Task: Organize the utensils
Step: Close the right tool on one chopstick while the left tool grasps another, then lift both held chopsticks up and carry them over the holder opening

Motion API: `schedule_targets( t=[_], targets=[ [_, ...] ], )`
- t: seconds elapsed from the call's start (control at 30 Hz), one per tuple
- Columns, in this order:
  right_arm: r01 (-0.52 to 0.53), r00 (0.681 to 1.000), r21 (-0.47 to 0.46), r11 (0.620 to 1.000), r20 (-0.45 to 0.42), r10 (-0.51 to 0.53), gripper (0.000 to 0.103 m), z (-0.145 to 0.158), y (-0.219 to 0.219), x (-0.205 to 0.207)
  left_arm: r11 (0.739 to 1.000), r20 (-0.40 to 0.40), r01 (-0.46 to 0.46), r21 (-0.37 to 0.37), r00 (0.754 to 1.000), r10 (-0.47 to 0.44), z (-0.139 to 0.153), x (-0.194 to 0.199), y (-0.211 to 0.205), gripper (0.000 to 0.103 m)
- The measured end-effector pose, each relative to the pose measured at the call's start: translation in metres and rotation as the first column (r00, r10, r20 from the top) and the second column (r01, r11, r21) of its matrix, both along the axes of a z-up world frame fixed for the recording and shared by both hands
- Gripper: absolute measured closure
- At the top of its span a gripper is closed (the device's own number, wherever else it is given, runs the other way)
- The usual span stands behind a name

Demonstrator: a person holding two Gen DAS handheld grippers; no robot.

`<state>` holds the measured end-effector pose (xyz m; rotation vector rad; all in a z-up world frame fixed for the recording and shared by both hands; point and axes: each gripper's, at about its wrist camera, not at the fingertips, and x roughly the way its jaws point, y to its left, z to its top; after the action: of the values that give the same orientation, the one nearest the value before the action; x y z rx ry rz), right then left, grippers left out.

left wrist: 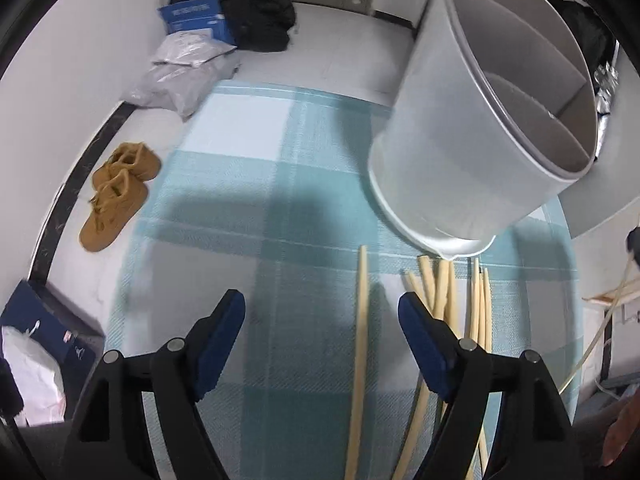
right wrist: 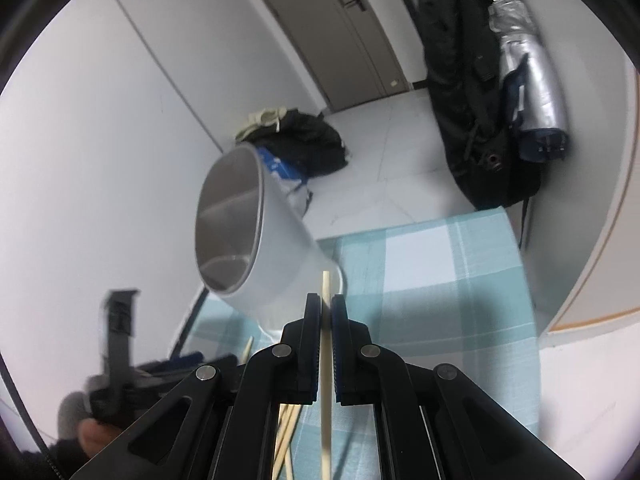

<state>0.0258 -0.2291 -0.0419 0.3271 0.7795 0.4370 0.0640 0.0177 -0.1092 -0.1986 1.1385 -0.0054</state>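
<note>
Right beside the pale grey round plastic utensil holder point(left wrist: 472, 152) with its inner dividers, a scatter of light wooden chopsticks point(left wrist: 440, 304) lies on the teal-and-white checked tablecloth point(left wrist: 256, 184). The holder stands on that cloth, and the tips of several chopsticks reach up to its base, whether touching it or just short I cannot tell. One single chopstick point(left wrist: 360, 340) lies a little apart from the bunch, on the side away from the holder's base.

The left gripper point(left wrist: 322, 320) hangs over the cloth just short of the holder with its blue-padded jaws spread wide and nothing between the pads; the single chopstick runs through the gap below, lying flat on the cloth. The right gripper point(right wrist: 326, 312) is near the holder too, its jaws pressed together on one pale wooden chopstick point(right wrist: 326, 360), whose tip pokes out above the pads in front of the holder's wall. In the right wrist view the holder's open mouth point(right wrist: 228, 220) shows empty compartments.

Beyond the holder, on the white tiled floor point(left wrist: 344, 40), sit a pair of tan suede shoes point(left wrist: 116, 192) and a heap of black clothing point(left wrist: 256, 16).
</note>
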Motion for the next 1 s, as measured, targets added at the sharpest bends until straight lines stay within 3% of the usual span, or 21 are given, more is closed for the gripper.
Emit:
schedule_targets(
  t=[0.2, 0.27, 0.33, 0.57, 0.77, 1.0],
  targets=[
    [0.020, 0.999, 0.039, 0.999, 0.034, -0.021, 0.099, 0.009, -0.022, -0.001, 0.987, -0.012, 0.054, 0.149, 0.999, -0.053, -0.002, 0.006, -0.013, 0.052],
    [0.024, 0.999, 0.042, 0.999, 0.043, -0.026, 0.099, 0.009, -0.028, -0.001, 0.989, -0.015, 0.074, 0.132, 0.997, -0.073, -0.001, 0.007, -0.014, 0.069],
    [0.030, 0.999, 0.053, 0.998, 0.043, -0.032, 0.099, 0.009, -0.033, 0.000, 0.990, -0.011, 0.080, 0.112, 0.997, -0.079, 0.000, 0.007, -0.014, 0.099],
    [0.030, 0.998, 0.064, 0.997, 0.057, -0.034, 0.099, 0.013, -0.040, -0.002, 0.996, 0.017, 0.033, 0.085, 0.999, -0.035, 0.005, 0.002, -0.018, 0.101],
    [0.002, 0.995, 0.045, 0.999, 0.103, -0.006, 0.099, 0.022, -0.027, -0.012, 0.999, 0.163, -0.029, 0.036, 0.986, 0.023, 0.043, -0.018, -0.016, 0.101],
    [-0.032, 0.982, -0.004, 0.999, 0.188, 0.032, 0.099, 0.034, -0.008, -0.035, 0.998, 0.304, -0.038, -0.042, 0.951, 0.050, 0.086, -0.047, -0.012, 0.101]
  ],
)
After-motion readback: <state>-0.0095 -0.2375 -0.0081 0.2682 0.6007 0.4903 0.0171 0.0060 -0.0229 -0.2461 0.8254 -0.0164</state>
